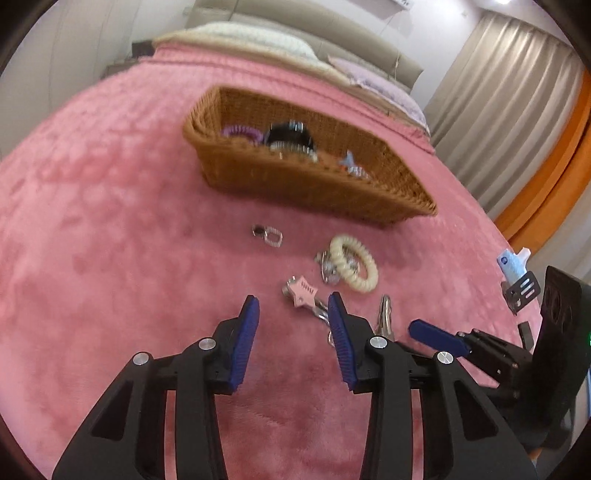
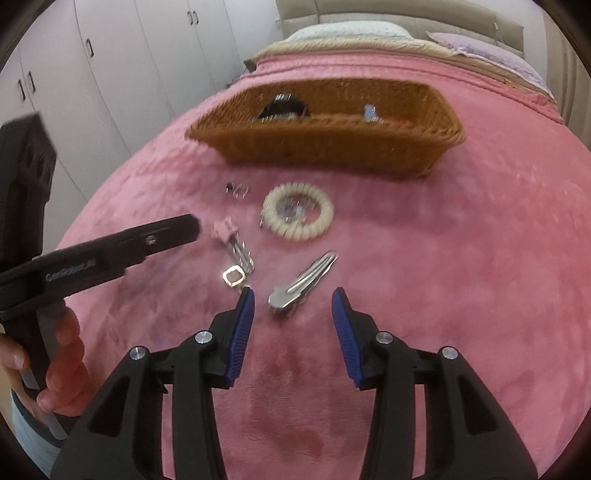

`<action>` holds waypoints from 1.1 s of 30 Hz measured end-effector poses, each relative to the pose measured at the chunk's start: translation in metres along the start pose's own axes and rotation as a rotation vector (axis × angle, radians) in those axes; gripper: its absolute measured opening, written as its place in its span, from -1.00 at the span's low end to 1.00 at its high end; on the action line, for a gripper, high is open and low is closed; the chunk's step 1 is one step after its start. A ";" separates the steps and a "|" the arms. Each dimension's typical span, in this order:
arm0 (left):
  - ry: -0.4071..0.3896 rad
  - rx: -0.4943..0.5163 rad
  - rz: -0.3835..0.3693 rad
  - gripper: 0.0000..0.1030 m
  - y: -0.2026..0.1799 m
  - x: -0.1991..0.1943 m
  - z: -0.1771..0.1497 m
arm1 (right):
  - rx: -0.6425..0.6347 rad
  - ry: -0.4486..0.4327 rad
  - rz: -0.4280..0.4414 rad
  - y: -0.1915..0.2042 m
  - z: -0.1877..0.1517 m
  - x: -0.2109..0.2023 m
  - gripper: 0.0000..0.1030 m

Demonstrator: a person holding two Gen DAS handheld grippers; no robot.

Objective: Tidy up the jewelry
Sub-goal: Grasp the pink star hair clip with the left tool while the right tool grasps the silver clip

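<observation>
Right hand-held gripper [image 2: 293,301] spread, straddling silver hair clip [image 2: 301,282] on bed [image 2: 443,277]; pinch its thick end, lift to wicker basket [image 2: 332,144]. Left hand-held gripper [image 1: 293,308] spread too.

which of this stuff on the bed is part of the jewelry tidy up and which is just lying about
Job: wicker basket, cream coil hair tie, pink star clip, silver clip, small ring.

Lying about: pillows, white tube.

Left gripper [image 1: 293,301], right gripper [image 2: 293,293]: black frames, blue ribbed jaws, silver screws; bare-skinned hand [image 2: 55,354].
</observation>
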State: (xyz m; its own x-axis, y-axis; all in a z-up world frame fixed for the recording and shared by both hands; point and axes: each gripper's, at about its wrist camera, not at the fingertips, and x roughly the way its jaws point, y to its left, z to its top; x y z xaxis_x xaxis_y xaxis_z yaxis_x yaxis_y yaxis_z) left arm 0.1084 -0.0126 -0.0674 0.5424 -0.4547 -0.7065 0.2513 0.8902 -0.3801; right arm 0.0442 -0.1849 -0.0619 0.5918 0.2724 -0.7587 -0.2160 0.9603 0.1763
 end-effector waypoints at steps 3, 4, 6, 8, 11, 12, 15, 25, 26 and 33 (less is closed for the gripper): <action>0.031 -0.008 0.033 -0.29 -0.002 0.011 0.001 | -0.005 0.004 -0.005 0.002 0.002 0.004 -0.22; 0.029 -0.005 0.041 -0.29 -0.003 0.014 0.004 | -0.007 0.006 -0.010 0.002 0.003 0.006 -0.22; 0.032 -0.002 0.058 -0.29 -0.008 0.018 0.008 | -0.010 0.008 -0.020 0.003 0.001 0.008 -0.22; 0.040 -0.013 0.070 -0.29 -0.012 0.024 0.012 | -0.013 0.010 -0.032 0.003 0.003 0.011 -0.22; 0.046 -0.005 0.125 -0.31 -0.023 0.035 0.016 | -0.006 0.013 -0.040 0.000 0.002 0.010 -0.28; 0.048 0.014 0.156 -0.34 -0.028 0.038 0.016 | -0.005 0.013 -0.043 -0.003 0.001 0.008 -0.29; 0.046 0.087 0.237 -0.48 -0.041 0.045 0.015 | -0.005 0.002 -0.062 -0.012 0.000 0.002 -0.29; 0.075 0.251 0.199 -0.57 -0.023 0.026 0.019 | 0.047 -0.010 -0.069 -0.039 -0.002 -0.004 -0.29; 0.078 0.245 0.188 -0.57 -0.017 0.023 0.019 | 0.046 -0.011 -0.067 -0.039 -0.002 -0.005 -0.29; 0.097 0.325 0.119 -0.56 0.002 0.002 0.004 | 0.048 -0.023 -0.017 -0.039 -0.002 -0.008 -0.29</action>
State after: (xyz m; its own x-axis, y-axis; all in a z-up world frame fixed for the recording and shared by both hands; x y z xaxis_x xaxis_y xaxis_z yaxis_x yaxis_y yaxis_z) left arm 0.1137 -0.0113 -0.0673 0.5085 -0.3344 -0.7935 0.4417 0.8924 -0.0930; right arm 0.0462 -0.2249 -0.0645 0.6126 0.2565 -0.7476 -0.1682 0.9665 0.1938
